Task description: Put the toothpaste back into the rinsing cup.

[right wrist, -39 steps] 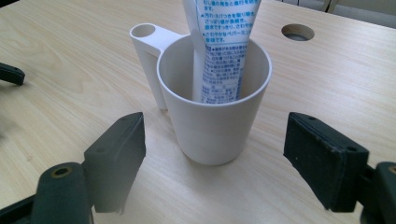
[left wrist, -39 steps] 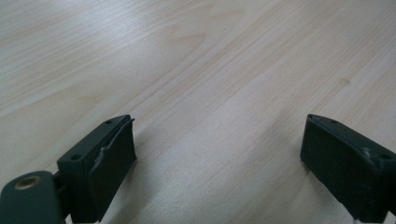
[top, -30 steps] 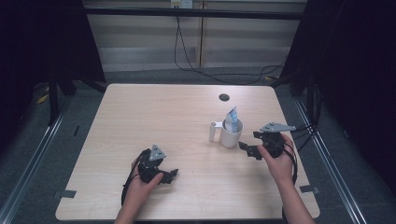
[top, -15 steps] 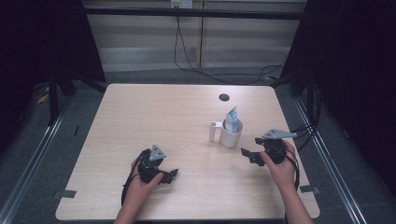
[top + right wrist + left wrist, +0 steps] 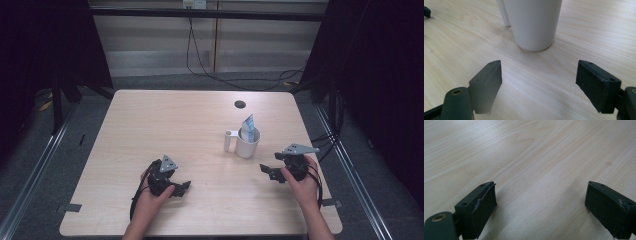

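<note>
A white mug [image 5: 247, 143] stands upright on the wooden table [image 5: 165, 120], right of centre, its handle to the left. A blue-and-white packet [image 5: 248, 124] sticks up out of it. My right gripper [image 5: 267, 172] rests low on the table just right of and nearer than the mug, open and empty; in the right gripper view the mug [image 5: 534, 22] stands a short way beyond the spread jaws. My left gripper [image 5: 181, 188] sits at the front left of the table, open with bare wood between its jaws [image 5: 541, 200].
A small dark round hole [image 5: 240, 104] lies near the table's far edge. Cables [image 5: 200, 60] trail on the floor behind the table. Dark curtains and metal rails flank both sides.
My right gripper has drawn back from the mug toward the near edge of the table. The left gripper has stayed put.
</note>
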Tool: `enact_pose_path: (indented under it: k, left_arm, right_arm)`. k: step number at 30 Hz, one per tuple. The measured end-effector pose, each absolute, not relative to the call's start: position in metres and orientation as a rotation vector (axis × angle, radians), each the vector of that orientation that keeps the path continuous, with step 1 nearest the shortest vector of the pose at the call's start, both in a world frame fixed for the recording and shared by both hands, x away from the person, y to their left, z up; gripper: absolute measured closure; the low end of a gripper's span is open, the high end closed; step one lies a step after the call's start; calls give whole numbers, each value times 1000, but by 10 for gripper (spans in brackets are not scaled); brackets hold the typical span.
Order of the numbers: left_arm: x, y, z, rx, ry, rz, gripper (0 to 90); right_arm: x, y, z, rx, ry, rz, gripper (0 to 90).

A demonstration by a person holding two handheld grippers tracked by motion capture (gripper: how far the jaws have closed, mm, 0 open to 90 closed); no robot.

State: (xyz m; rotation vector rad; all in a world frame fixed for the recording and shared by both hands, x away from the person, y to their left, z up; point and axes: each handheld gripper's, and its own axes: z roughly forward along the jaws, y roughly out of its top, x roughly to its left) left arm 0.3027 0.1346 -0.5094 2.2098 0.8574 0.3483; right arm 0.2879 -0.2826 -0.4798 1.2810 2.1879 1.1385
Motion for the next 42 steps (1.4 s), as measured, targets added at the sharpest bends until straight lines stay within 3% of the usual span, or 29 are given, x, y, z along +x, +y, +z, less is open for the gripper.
enact_pose_path:
  k: [42]
  left_arm:
    - [303,135,-509,2210,857,349,99]
  right_arm:
    - [266,-300,-511,1270,2265,1029,217]
